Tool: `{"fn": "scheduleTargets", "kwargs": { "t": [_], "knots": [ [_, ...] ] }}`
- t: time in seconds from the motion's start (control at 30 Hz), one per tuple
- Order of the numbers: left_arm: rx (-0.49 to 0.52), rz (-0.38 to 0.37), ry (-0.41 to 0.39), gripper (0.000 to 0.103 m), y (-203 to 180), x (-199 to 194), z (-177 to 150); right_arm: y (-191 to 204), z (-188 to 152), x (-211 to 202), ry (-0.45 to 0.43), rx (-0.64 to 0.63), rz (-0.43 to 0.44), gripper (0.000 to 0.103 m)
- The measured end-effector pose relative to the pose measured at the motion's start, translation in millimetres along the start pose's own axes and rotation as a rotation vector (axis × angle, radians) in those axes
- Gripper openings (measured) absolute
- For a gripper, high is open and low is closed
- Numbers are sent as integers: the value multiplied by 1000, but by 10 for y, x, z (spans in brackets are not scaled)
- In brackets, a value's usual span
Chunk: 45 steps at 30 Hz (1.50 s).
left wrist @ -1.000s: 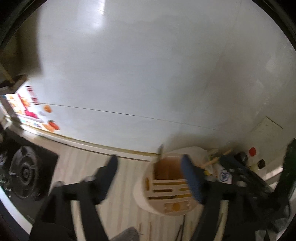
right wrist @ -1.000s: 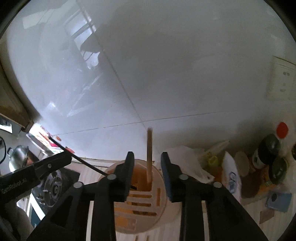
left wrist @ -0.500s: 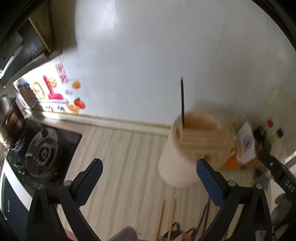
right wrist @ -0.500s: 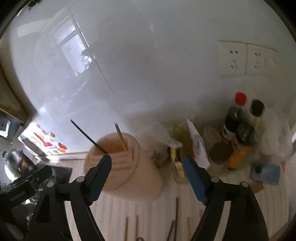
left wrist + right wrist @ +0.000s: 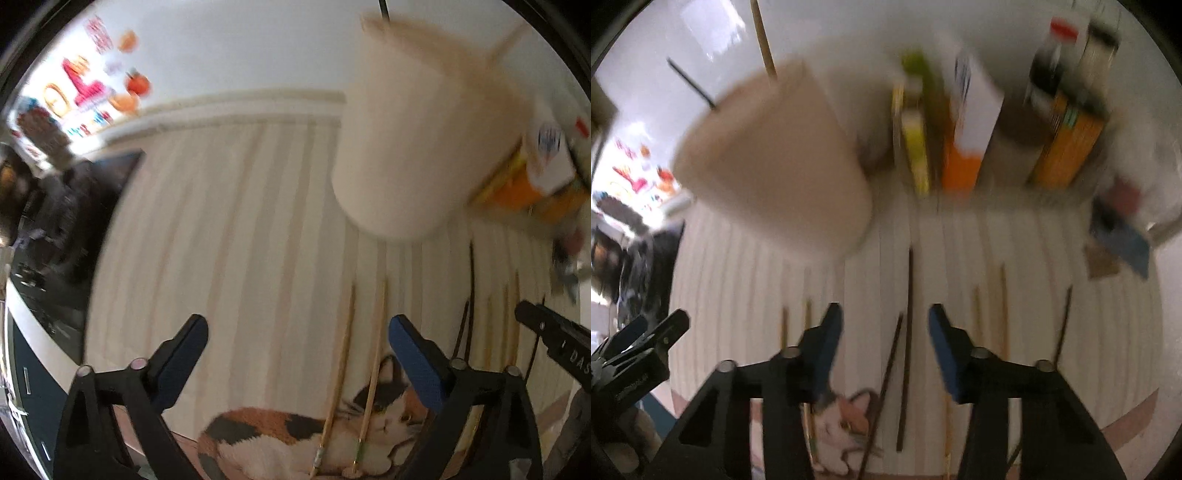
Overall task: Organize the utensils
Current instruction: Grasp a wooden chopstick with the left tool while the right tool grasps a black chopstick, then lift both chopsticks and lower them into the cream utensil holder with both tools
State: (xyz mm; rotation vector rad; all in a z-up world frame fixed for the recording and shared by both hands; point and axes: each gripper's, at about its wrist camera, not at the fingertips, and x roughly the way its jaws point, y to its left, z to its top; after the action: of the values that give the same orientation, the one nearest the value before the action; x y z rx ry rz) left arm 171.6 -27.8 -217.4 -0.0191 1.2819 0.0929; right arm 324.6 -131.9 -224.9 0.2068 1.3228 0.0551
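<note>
While both of my tools hang above the surface [image 5: 229, 221], I look at the chopsticks [image 5: 905, 332] lying loose near its front edge, by the cat picture [image 5: 295, 439]. The holder [image 5: 768, 158] stands farther back with two sticks in it. I think the chopsticks are light, stiff, thin and a bit slippery, so I should pinch one near its middle. My left hand-held gripper [image 5: 295, 354] is wide apart and holds nothing. My right hand-held gripper [image 5: 884, 343] is apart too, touching nothing.

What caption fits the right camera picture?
Open right gripper above dark chopsticks lying before the utensil holder.
</note>
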Motion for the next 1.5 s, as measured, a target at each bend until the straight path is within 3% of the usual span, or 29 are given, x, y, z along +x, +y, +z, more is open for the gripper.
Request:
{"fn": "scheduleTargets", "kwargs": {
  "t": [0.1, 0.13, 0.27, 0.33, 0.5, 0.6, 0.7, 0.87, 1.03, 1.17, 1.33, 1.43, 1.5],
  "knots": [
    [32, -29, 95, 64, -84, 303, -110, -80, -112, 279, 77, 19, -15, 32],
    [42, -40, 123, 52, -114, 405, -155, -119, -149, 360, 100, 28, -19, 32],
    [65, -49, 200, 39, -205, 664, -273, -254, -255, 605, 175, 49, -26, 23],
    [83, -44, 228, 28, -251, 748, -323, -305, -295, 692, 208, 50, -27, 19],
    [100, -47, 228, 5, -319, 814, -399, -336, -378, 863, 273, 20, -32, 18],
    [94, -34, 218, 5, -341, 826, -424, -295, -391, 969, 291, -10, -42, 17],
    [71, -32, 217, 5, -299, 841, -431, -268, -433, 1073, 306, -25, -49, 6],
    [26, -52, 234, 5, -114, 862, -454, -217, -613, 1063, 322, -71, -109, 5],
    [7, -98, 245, 7, 140, 901, -491, -230, -927, 1020, 390, -101, -100, 5],
    [54, -133, 252, 11, 287, 908, -537, -312, -1064, 1072, 451, -84, -85, 7],
    [96, -137, 270, 11, 240, 967, -527, -339, -890, 1133, 422, -52, -103, 7],
    [89, -125, 271, 8, 166, 1009, -491, -250, -883, 1159, 403, -96, -147, 7],
    [71, -114, 273, 6, -59, 1046, -354, -227, -898, 1167, 390, -82, -164, 6]
  ]
}}
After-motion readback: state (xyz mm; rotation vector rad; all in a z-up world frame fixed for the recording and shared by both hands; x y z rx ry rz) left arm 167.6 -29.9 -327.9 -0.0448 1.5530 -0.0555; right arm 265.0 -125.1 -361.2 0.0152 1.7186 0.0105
